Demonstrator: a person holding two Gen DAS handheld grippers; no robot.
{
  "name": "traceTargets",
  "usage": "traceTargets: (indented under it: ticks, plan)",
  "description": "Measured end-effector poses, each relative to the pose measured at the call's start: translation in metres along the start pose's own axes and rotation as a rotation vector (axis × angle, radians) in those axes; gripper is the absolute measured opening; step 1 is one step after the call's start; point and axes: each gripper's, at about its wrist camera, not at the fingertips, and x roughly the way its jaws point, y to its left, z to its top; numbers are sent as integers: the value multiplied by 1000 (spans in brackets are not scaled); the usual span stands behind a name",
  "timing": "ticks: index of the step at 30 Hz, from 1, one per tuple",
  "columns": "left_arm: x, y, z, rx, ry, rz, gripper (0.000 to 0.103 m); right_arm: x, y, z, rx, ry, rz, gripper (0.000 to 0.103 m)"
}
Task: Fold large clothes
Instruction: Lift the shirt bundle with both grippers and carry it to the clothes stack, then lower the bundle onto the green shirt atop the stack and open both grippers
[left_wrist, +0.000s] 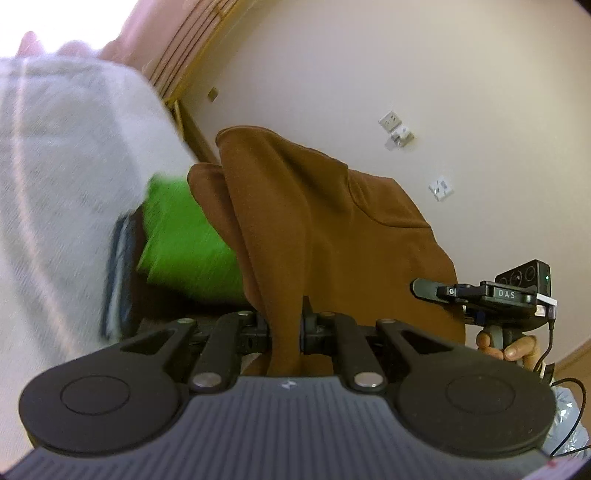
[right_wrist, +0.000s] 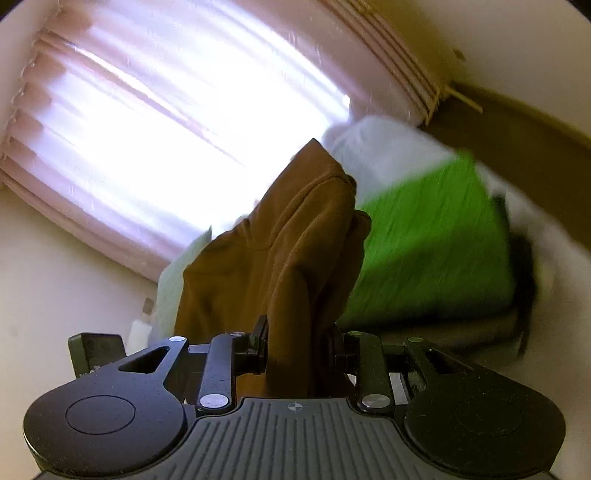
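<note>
A large brown garment (left_wrist: 325, 229) hangs in the air between both grippers. My left gripper (left_wrist: 285, 325) is shut on a bunched fold of it, the cloth rising from between the fingers. In the right wrist view the same brown garment (right_wrist: 280, 251) stands up from my right gripper (right_wrist: 300, 350), which is also shut on it. The right gripper's body (left_wrist: 491, 295) shows at the right edge of the left wrist view, a hand (left_wrist: 513, 349) on its handle. The garment's lower part is hidden behind the gripper bodies.
A bright green cloth (left_wrist: 181, 240) (right_wrist: 432, 251) lies on a white bed cover (left_wrist: 62, 177), blurred by motion. A plain wall with sockets (left_wrist: 441, 187) is behind. A bright window with pink curtains (right_wrist: 159, 122) fills the right wrist view. Cables (left_wrist: 569, 413) trail at lower right.
</note>
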Motion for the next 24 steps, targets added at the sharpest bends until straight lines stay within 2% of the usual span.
traceTargets:
  ticks: [4,7,10,14,17,18,20,22,24]
  plan:
    - [58,-4,42,-2,-2,45,9,16,-43,42,29,-6,7,25]
    - [91,3,61,-5,18,87,9,24,-83,70,74,13,17,25]
    - [113,14,63,-18,34,116,9,28,-111,85,118,41,34,25]
    - [144,37,71,-32,58,158,9,56,-153,88,163,81,33,26]
    - [157,60,68,-43,73,181,15,68,-167,84,118,81,-39,38]
    - [157,65,65,-45,66,176,18,67,-165,82,101,65,-59,44]
    - [149,71,63,-49,36,187,22,47,-142,84,18,17,-137,49]
    - [129,70,62,-41,-19,232,26,21,-113,85,-119,-86,-288,53]
    - [111,69,67,-24,-95,341,25,8,-93,88,-222,-199,-441,53]
